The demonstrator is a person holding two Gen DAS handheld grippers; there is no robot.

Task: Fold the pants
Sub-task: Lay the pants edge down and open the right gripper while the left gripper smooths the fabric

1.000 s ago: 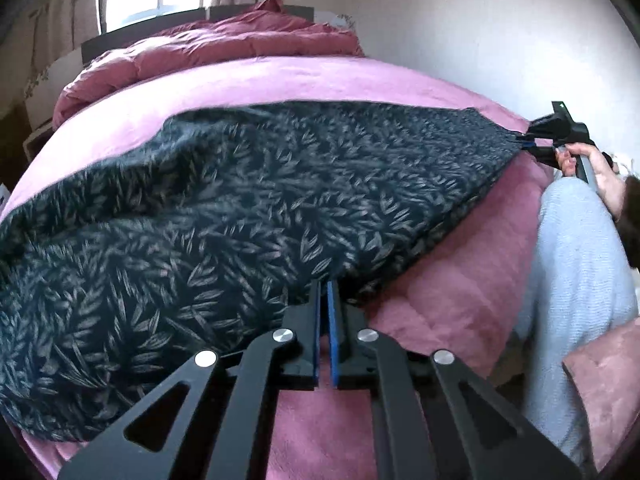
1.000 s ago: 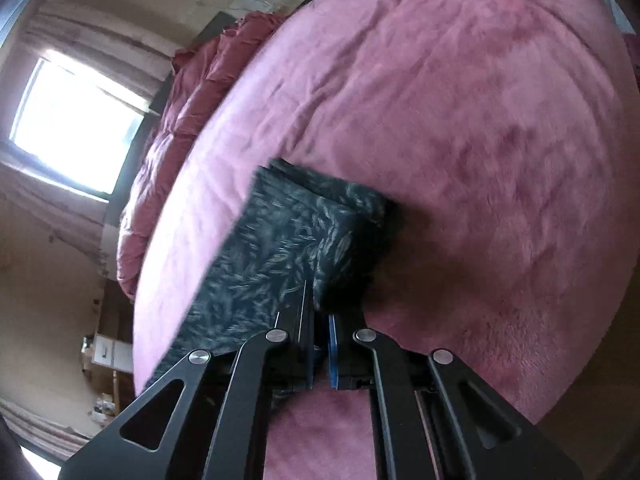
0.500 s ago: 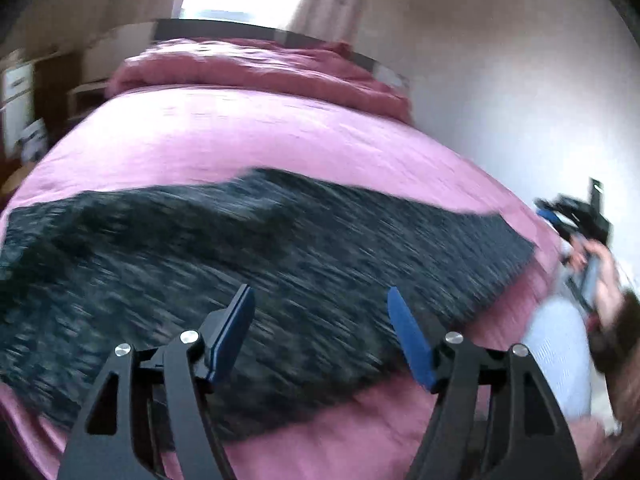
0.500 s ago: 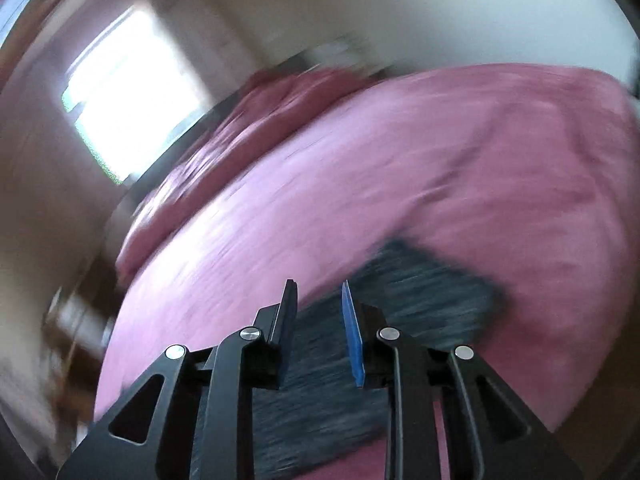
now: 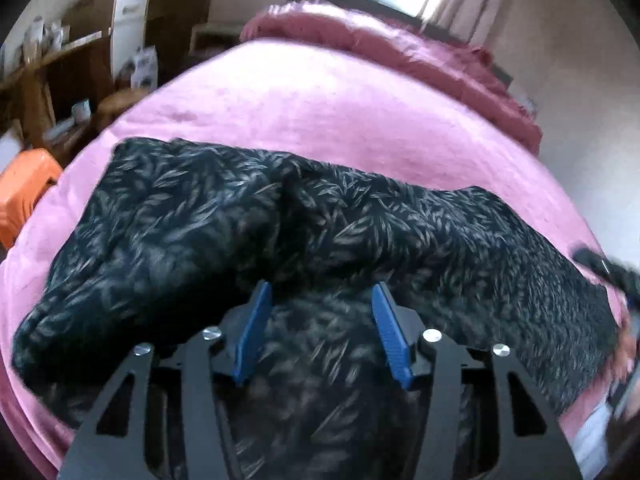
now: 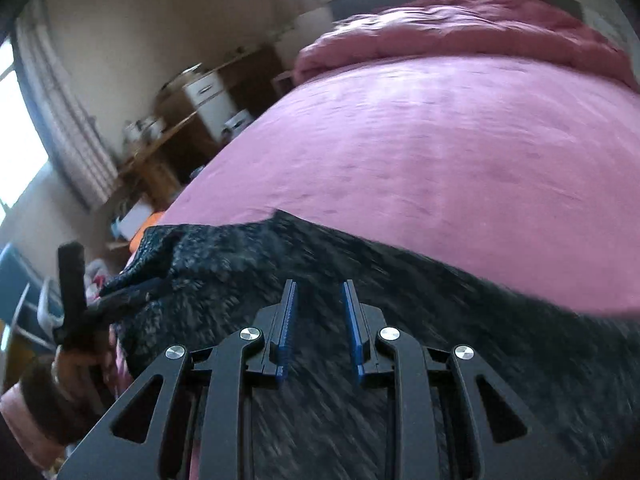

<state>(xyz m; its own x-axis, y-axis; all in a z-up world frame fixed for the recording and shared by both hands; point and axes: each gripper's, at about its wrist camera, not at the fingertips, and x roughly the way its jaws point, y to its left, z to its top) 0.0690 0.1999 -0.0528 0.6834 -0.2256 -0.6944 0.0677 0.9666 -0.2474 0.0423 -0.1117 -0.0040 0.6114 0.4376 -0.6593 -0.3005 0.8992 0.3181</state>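
Dark pants with a pale leaf print (image 5: 248, 232) lie spread lengthwise across a pink bed (image 5: 320, 108), with a raised crease near their middle. My left gripper (image 5: 320, 294) is open and empty, hovering over the pants' near edge. My right gripper (image 6: 318, 292) is open and empty, also over the pants (image 6: 420, 304). In the left wrist view the right gripper shows blurred at the right edge (image 5: 608, 272). In the right wrist view the left gripper (image 6: 76, 300) shows at the left, held by a hand.
A bunched pink duvet (image 5: 400, 48) lies at the head of the bed under a window. Wooden shelves and a white cabinet (image 5: 128, 36) stand left of the bed. An orange object (image 5: 24, 196) sits by the bed's left edge.
Both grippers, shut on the pants one second ago, have opened and let go. The pants now lie flat on the bed. Both grippers have swung over the middle of the fabric.
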